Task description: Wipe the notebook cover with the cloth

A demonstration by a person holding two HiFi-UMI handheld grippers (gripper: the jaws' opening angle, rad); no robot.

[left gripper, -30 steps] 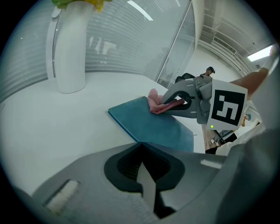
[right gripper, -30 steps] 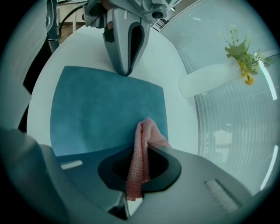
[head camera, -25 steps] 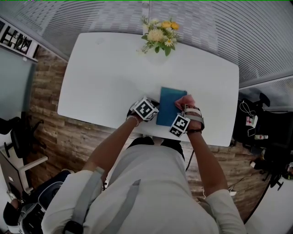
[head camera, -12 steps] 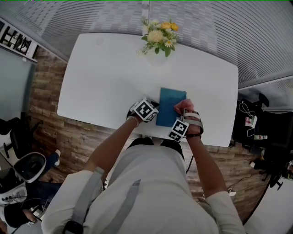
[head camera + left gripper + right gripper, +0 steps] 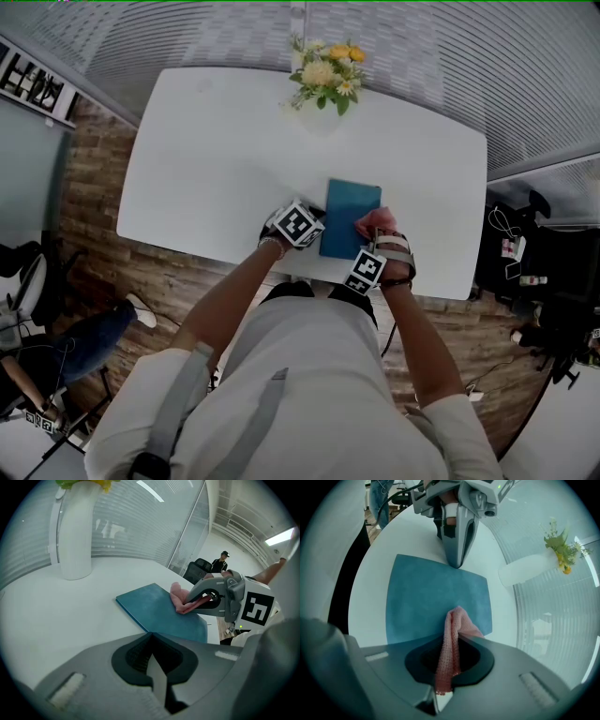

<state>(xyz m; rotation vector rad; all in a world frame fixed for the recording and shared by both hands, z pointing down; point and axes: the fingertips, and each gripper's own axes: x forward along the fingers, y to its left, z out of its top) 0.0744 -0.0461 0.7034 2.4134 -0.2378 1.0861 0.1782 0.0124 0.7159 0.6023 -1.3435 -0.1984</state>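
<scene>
Short-sleeved shirt (image 5: 309, 375), pale grey-white. Two grey webbing straps (image 5: 181, 398) run over it on the left side, with a dark buckle (image 5: 148, 464) at the lower end. Pale bands (image 5: 397, 244) cross the right hand. Left gripper (image 5: 457, 563): grey plastic, long tapering jaws, round screw boss (image 5: 489, 512) on the side, cube (image 5: 298, 225) with black-and-white square markers. Right gripper (image 5: 186, 606): same grey, curved fingers (image 5: 206, 584) with an oval cut-out, marker cube (image 5: 255, 607), small green light (image 5: 240, 626) beneath. Each shell has a dark scooped recess at the jaw root.
</scene>
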